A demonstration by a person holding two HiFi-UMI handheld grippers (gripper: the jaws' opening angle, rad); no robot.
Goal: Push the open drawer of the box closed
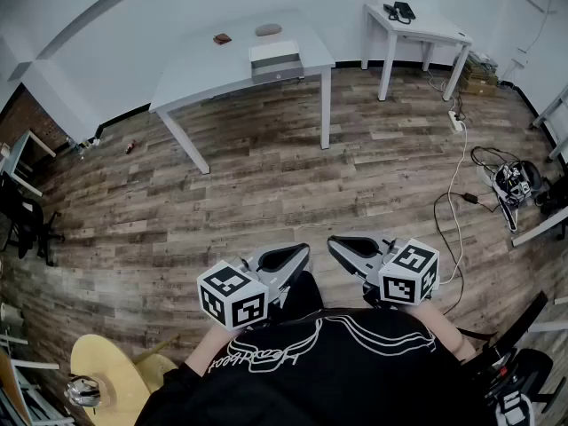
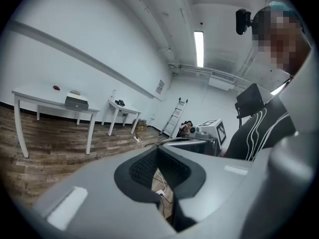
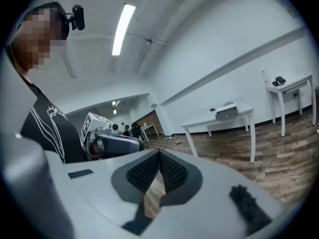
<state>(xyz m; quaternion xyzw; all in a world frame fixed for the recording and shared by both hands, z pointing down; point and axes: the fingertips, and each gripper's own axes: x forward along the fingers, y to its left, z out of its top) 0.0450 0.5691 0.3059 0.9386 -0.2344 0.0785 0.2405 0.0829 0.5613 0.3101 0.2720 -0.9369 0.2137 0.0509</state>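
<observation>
The box (image 1: 275, 60) is small, white on top with a grey drawer front, and sits near the front edge of a white table (image 1: 204, 69) far across the room. It also shows as a box (image 2: 76, 102) in the left gripper view and a box (image 3: 227, 112) in the right gripper view, too small to tell how far the drawer is out. My left gripper (image 1: 304, 248) and right gripper (image 1: 334, 240) are held close to the person's body, far from the table. The left gripper (image 2: 158, 149) and the right gripper (image 3: 159, 153) are both shut on nothing.
A small brown object (image 1: 222, 38) and a grey one (image 1: 268, 30) lie behind the box. A second white table (image 1: 417, 25) stands at the back right. Cables and a power strip (image 1: 456, 121) cross the wood floor on the right. A yellow chair (image 1: 102, 366) is at my lower left.
</observation>
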